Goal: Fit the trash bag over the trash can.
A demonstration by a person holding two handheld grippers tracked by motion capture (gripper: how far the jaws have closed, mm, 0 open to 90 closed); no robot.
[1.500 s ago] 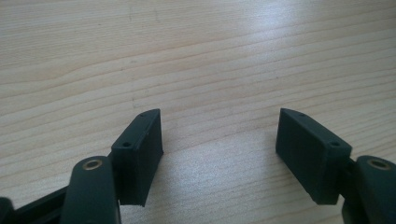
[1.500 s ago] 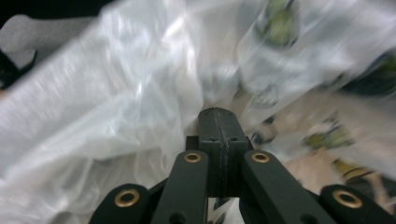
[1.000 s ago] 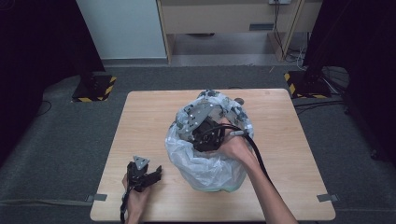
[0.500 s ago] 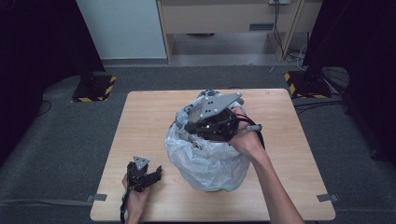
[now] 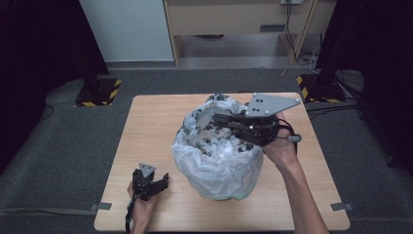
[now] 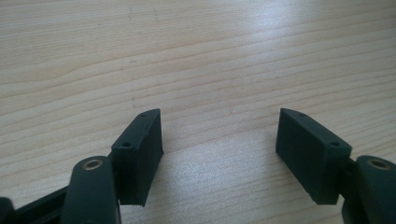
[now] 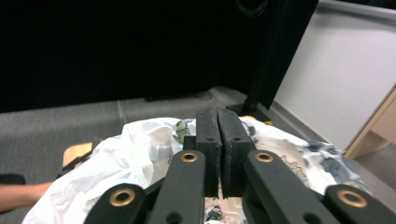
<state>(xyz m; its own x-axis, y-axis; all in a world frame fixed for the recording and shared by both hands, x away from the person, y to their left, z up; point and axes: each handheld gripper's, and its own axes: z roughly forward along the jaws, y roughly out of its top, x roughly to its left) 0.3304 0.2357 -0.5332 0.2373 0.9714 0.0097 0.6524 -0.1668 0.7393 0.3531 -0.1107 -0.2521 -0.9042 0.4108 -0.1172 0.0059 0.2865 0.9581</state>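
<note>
Your right gripper (image 5: 220,118) hovers with jaws together, empty, above the crinkled white plastic bag (image 5: 214,161). Your left gripper (image 5: 155,184) rests with jaws spread on the near-left light wooden table (image 5: 151,126).

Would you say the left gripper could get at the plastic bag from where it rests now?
Probably yes. The left gripper sits on the table with its jaws open, and only bare wood lies between it and the near side of the plastic bag. The right gripper is up over the bag's top, away from that side.

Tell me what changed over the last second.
The right gripper rose from inside the bag and swung toward the far-right rim, jaws shut with nothing visible between them. The left gripper stayed open on the table; the bag stayed put.
</note>
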